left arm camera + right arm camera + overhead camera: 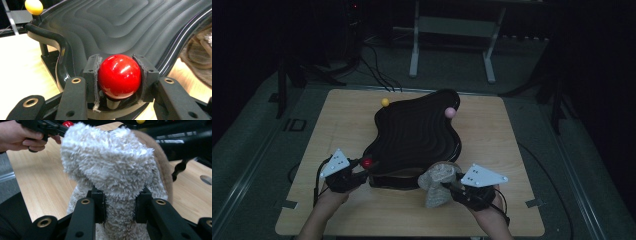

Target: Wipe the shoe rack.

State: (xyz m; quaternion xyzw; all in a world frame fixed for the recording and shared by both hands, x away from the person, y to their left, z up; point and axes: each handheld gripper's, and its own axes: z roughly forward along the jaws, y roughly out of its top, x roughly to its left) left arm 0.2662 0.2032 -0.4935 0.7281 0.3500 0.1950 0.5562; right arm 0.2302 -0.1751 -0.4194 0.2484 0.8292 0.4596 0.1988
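Left hand-held gripper [119, 77] clamps red knob [119, 76]; stem vertical

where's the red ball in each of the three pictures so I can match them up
High view: the red ball sits lower left, at the black wavy tray's near-left corner, by the left gripper.
Left gripper view: centre, clamped between the jaws.
Right gripper view: top left, a red sliver behind the fluffy cloth.
Shared landmark: the yellow ball on the tray's far edge.
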